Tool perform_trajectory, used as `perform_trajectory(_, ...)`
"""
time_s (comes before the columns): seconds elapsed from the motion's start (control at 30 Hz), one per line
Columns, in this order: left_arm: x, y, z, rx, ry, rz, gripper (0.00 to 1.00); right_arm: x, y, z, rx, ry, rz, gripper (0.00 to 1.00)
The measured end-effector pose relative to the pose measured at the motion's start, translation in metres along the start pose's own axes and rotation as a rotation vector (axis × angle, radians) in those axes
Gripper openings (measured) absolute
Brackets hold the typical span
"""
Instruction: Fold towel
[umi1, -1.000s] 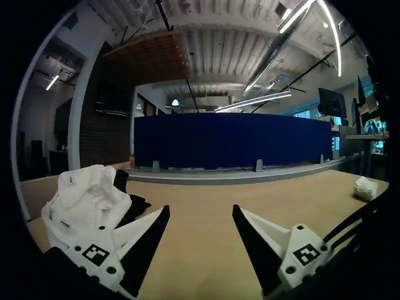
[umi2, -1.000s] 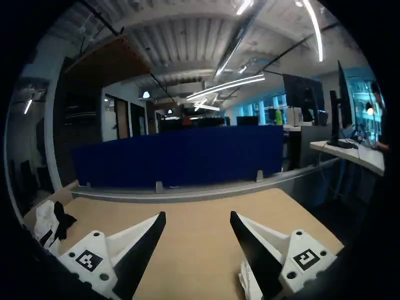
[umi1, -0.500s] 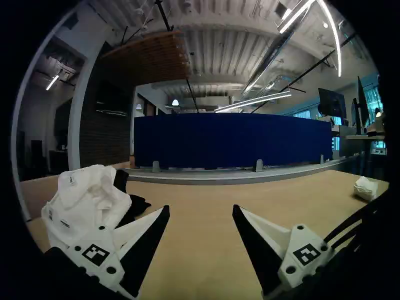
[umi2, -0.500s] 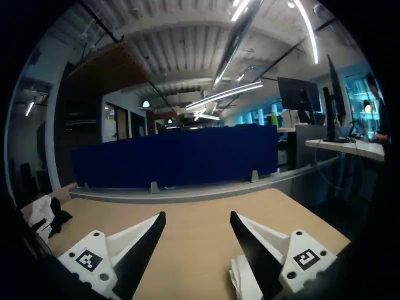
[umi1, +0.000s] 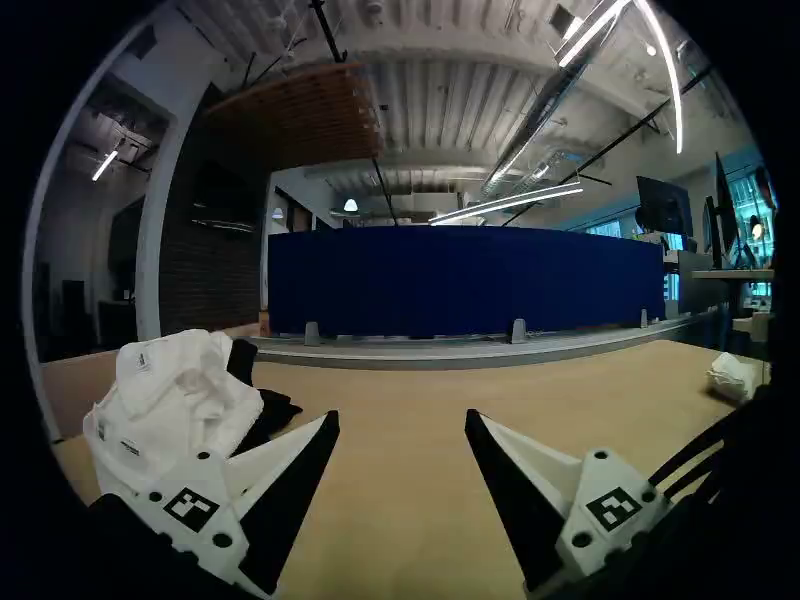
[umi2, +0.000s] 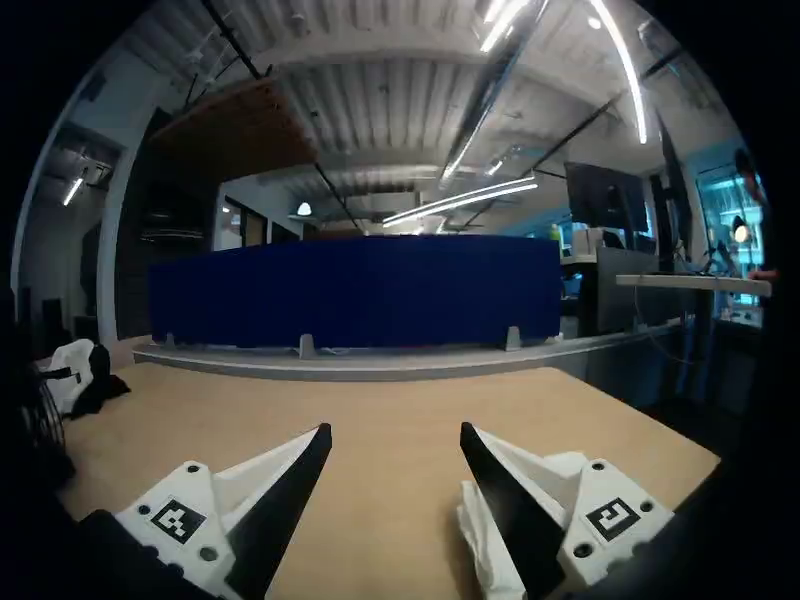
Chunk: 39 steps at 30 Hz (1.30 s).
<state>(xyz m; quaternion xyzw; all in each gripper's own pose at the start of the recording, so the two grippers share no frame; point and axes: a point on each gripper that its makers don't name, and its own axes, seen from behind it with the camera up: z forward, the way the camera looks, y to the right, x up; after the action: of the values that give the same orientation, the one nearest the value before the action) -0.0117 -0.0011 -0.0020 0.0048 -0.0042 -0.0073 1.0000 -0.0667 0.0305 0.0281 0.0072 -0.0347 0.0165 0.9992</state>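
At the left of the bench (umi1: 400, 385), a crumpled towel pile (umi1: 175, 395) lay just beside the left tongs (umi1: 401, 413), which were spread apart and empty. Rightward, the right tongs (umi2: 395, 425), also apart, stood beside another white towel (umi2: 483, 532). It looked soft, limp and light, and was probably best pinched at a corner.

place: open office — blue desk divider (umi1: 465, 280) | monitors (umi2: 600, 195) | ceiling strip lights (umi1: 510, 200)

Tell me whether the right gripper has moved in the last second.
Yes. The blue partition now sits level and slightly higher in its view, so the right gripper has rolled level and sunk toward the table.
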Motion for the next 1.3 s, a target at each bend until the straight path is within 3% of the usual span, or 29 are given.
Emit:
perform_trajectory(0.4,0.0,0.001,0.0,0.0,0.0,0.0,0.94,-0.023,-0.003,0.01,-0.016,0.0,-0.017,0.99)
perform_trajectory(1.3,0.0,0.0,0.0,0.0,0.0,-0.001,0.94,-0.02,-0.012,0.004,-0.011,0.034,-0.031,0.99)
